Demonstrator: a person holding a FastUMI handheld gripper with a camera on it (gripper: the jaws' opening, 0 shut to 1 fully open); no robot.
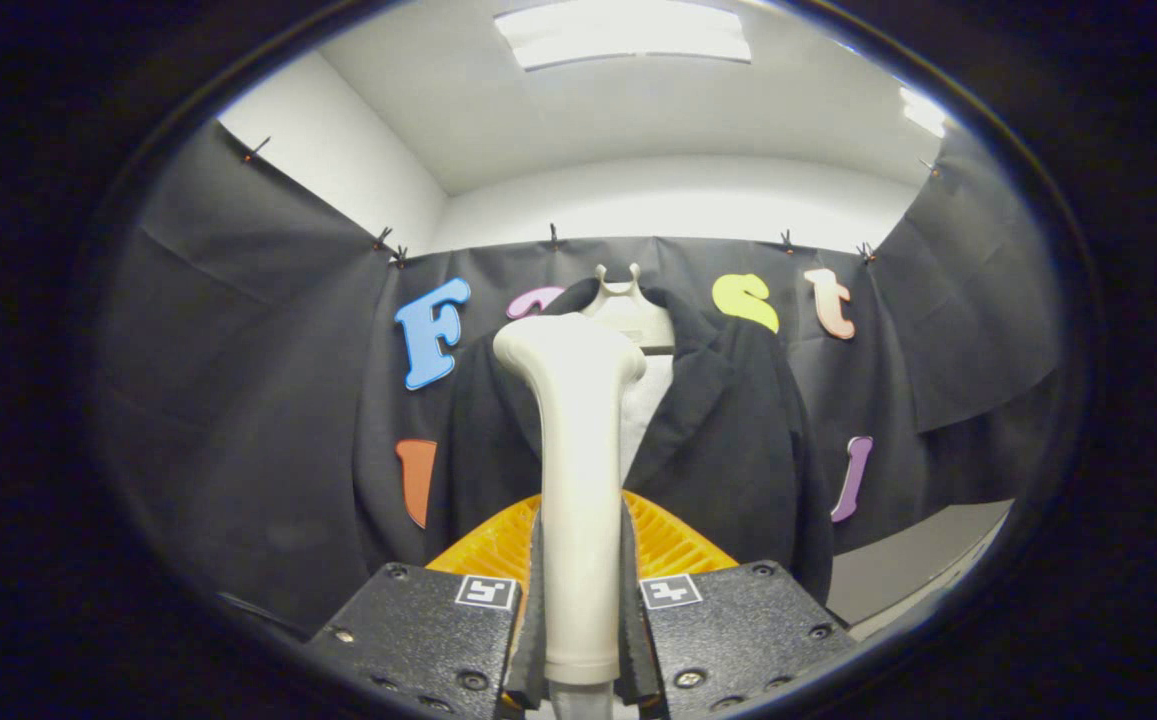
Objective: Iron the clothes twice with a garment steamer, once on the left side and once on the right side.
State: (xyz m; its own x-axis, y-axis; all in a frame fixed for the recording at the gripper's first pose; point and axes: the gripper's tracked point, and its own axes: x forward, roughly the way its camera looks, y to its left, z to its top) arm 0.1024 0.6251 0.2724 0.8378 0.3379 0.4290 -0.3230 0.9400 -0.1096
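Squarely, the gripper (581,600) clamped the steamer (578,480) by its handle — both fingers pressed on it — upright before the jacket (738,440) on its hanger (628,305).

I've got black cloth wall (268,400), clips (384,238) pinning its top edge, white ceiling (638,120), lit panel (623,32) overhead

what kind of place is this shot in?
Probably an indoor recording booth rather than a home: black cloth wall clipped up, white ceiling with a light panel, a dark jacket on a hanger. The gripper is shut on the steamer.
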